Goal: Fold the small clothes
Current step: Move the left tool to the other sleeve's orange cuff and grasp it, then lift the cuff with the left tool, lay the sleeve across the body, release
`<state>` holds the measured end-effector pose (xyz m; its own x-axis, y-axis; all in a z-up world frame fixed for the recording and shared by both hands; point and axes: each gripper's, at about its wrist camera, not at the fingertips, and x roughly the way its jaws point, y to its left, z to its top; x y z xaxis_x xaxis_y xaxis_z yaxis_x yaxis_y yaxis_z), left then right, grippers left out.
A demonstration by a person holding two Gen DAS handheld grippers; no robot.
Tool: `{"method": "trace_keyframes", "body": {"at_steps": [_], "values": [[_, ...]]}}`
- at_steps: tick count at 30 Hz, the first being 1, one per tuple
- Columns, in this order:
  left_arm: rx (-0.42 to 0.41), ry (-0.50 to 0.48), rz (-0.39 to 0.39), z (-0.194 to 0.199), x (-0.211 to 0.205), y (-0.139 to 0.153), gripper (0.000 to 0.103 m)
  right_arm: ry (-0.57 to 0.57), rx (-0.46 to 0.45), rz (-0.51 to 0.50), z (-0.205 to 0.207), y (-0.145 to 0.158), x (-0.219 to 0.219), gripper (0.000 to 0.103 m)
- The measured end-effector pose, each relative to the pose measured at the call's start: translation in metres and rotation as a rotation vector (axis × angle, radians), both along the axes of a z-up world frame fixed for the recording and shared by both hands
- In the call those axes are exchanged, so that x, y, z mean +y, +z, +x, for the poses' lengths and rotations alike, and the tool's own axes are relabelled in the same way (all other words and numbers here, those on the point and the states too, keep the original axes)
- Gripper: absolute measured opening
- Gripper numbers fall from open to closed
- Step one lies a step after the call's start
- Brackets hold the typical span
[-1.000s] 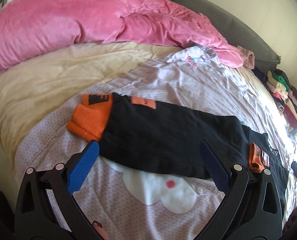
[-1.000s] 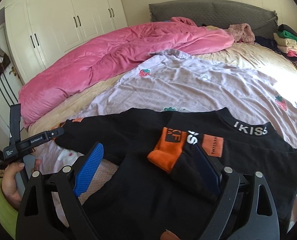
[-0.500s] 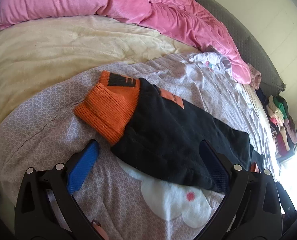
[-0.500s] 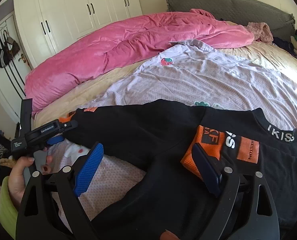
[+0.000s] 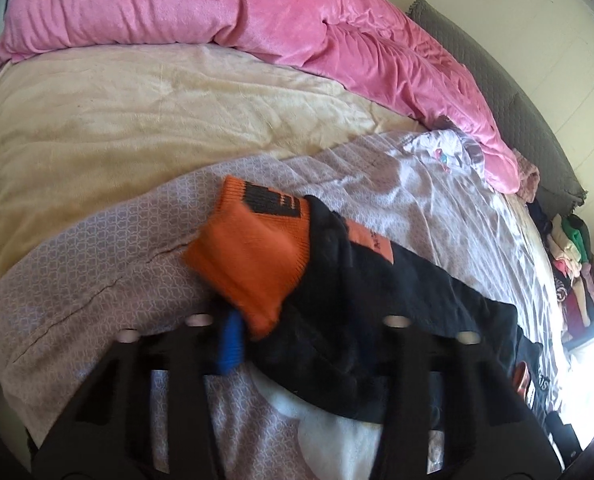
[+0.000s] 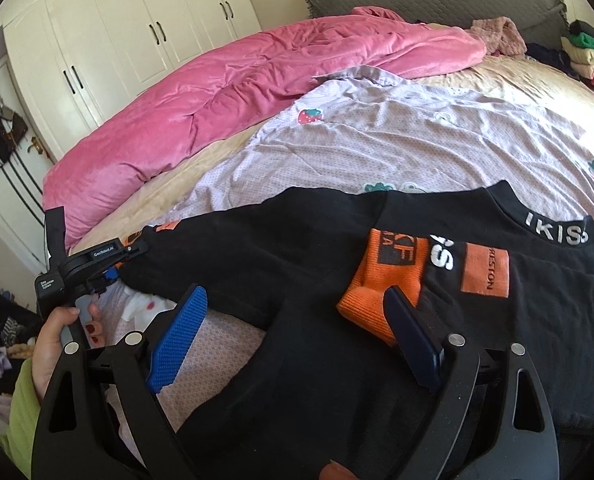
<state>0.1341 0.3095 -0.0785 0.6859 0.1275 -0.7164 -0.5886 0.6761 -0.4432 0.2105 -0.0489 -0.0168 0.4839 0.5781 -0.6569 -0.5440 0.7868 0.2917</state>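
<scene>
Bed (image 6: 437, 148): I am working over a wide bed; a lilac sheet with strawberry prints is lying across its middle, and a pink duvet (image 6: 233, 92) is bunched along the 10 to 12 o'clock edge of the right wrist view.

Black top (image 6: 309, 248): it is lying flat on the lilac sheet, filling the 3 to 6 o'clock part of the right wrist view. It is a small black long-sleeved top with white lettering on the collar, orange patches and orange ribbed cuffs.

Handling: I am judging it light, limp and not slippery; it will be sagging and trailing wherever I lift it. The thicker ribbed cuffs and the sleeve ends look like the surest places to take hold.

Left sleeve: it is stretching out towards 9 o'clock in the right wrist view, ending in the orange cuff (image 5: 253, 256).

Left gripper (image 5: 293, 344): its jaws are closing, with the sleeve end and cuff edge sitting between them; the blur is keeping me from telling whether the pads are pressing yet.

Right gripper (image 6: 293, 340): its jaws are standing released and wide, hovering over the body of the top with the folded-in right cuff (image 6: 385, 276) just by the right-hand pad.

Person's hand (image 6: 63, 332): it is gripping the left tool's handle at 8 o'clock.
</scene>
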Motion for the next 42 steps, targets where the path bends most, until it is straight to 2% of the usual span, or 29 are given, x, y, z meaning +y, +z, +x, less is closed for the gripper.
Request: {"method": "trace_keyframes", "body": {"at_steps": [2,3,12,20,23,25,30,42], "values": [[-0.033,-0.011,0.001,-0.003,-0.002,0.004,0.014,-0.009,0.006,0.011,-0.002,-0.001,-0.006,0.089],[-0.052,-0.015,0.003,-0.005,-0.003,0.008,0.012,-0.015,0.007,0.017,-0.004,0.0,-0.011,0.089],[-0.193,-0.081,0.055,-0.021,-0.044,0.055,0.01,-0.089,0.019,0.04,-0.011,-0.002,-0.053,0.089],[-0.288,-0.276,0.136,-0.013,-0.126,0.106,0.009,-0.17,0.032,0.087,-0.013,-0.003,-0.1,0.089],[-0.301,-0.353,0.153,-0.008,-0.158,0.114,0.009,-0.207,0.034,0.113,-0.015,-0.001,-0.121,0.088],[-0.305,-0.4,0.191,-0.005,-0.183,0.118,0.009,-0.23,0.03,0.125,-0.016,0.0,-0.134,0.085],[-0.283,-0.522,0.194,0.01,-0.232,0.112,0.009,-0.284,0.026,0.151,-0.019,0.004,-0.165,0.085],[-0.168,-0.726,0.189,0.035,-0.305,0.064,0.009,-0.413,0.022,0.181,-0.034,0.002,-0.232,0.085]]}}
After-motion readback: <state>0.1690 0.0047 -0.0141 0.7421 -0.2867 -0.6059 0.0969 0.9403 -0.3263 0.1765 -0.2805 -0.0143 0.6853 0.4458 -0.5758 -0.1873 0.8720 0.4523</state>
